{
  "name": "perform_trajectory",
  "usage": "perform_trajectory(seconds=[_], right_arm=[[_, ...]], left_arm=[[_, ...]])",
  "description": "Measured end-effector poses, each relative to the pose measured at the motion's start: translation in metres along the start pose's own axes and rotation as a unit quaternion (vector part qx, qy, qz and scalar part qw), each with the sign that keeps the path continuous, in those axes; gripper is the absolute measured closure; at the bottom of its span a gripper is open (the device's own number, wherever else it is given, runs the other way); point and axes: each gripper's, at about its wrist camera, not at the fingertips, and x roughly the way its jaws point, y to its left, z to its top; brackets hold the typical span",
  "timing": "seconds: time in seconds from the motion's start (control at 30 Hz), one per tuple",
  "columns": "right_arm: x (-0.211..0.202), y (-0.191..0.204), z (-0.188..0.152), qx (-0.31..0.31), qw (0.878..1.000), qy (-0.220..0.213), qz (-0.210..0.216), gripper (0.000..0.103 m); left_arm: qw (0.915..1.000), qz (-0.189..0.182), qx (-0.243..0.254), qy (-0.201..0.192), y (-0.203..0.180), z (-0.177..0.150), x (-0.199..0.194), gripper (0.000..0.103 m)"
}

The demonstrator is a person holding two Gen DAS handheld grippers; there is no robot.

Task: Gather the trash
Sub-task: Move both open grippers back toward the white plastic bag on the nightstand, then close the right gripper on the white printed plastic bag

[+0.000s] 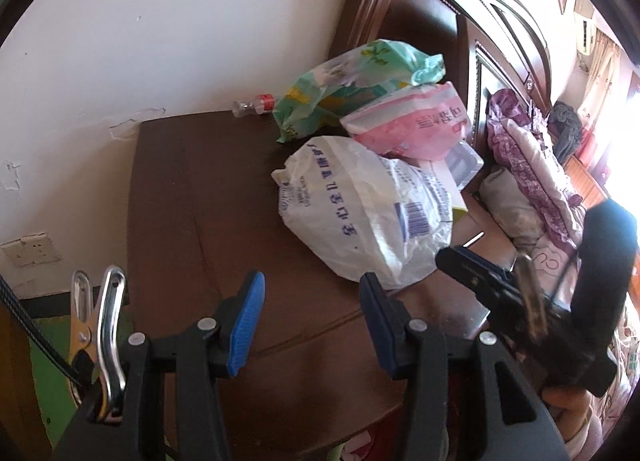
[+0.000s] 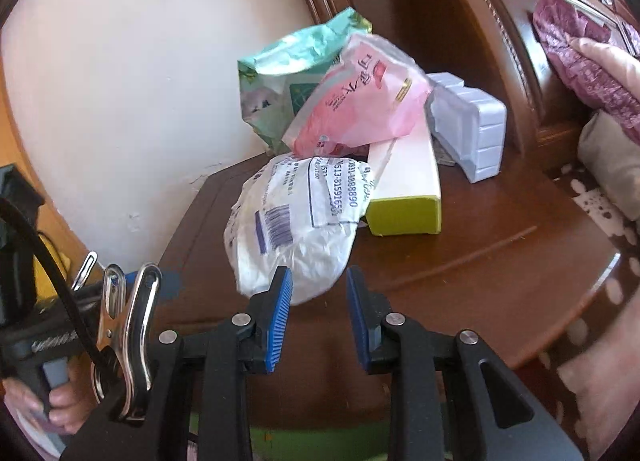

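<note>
On the dark brown wooden nightstand (image 2: 480, 245), the crumpled white printed plastic bag (image 2: 288, 229) lies just ahead of the right gripper (image 2: 319, 317), its jaws part-open and empty; the left gripper (image 1: 312, 325), also agape and empty, sits farther off.

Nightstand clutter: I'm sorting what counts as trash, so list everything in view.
nightstand: one, brown, beside the bed
white bag: one, crumpled, front of the pile
pink bag: one, above the white bag
green bag: one, rear by the wall
box: one, white and yellow-green, right of the white bag
tray: one, pale plastic, far right
bottle: one, clear, red label, rear edge
left gripper: fingers open, empty
right gripper: fingers open, empty
</note>
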Motion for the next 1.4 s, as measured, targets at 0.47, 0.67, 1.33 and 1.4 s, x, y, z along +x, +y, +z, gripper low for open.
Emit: perform_trajectory(seconds=[0.47, 0.67, 1.33, 1.4], right_arm=[[0.016, 0.007, -0.009, 0.0, 0.997, 0.029, 0.078, 0.1], [-0.007, 0.007, -0.02, 0.002, 0.992, 0.05, 0.113, 0.1], [-0.037, -0.04, -0.019, -0.025, 0.997, 0.068, 0.025, 0.096], [-0.037, -0.039, -0.018, -0.025, 0.997, 0.062, 0.023, 0.086]], left_arm=[[0.9996, 0.024, -0.016, -0.005, 0.018, 0.006, 0.001, 0.051], [0.9997, 0.02, -0.014, -0.008, 0.011, 0.008, -0.001, 0.051], [0.9998, -0.004, 0.017, 0.007, -0.044, 0.004, 0.038, 0.042], [0.9998, 0.001, 0.021, 0.006, -0.046, 0.0, 0.039, 0.048]])
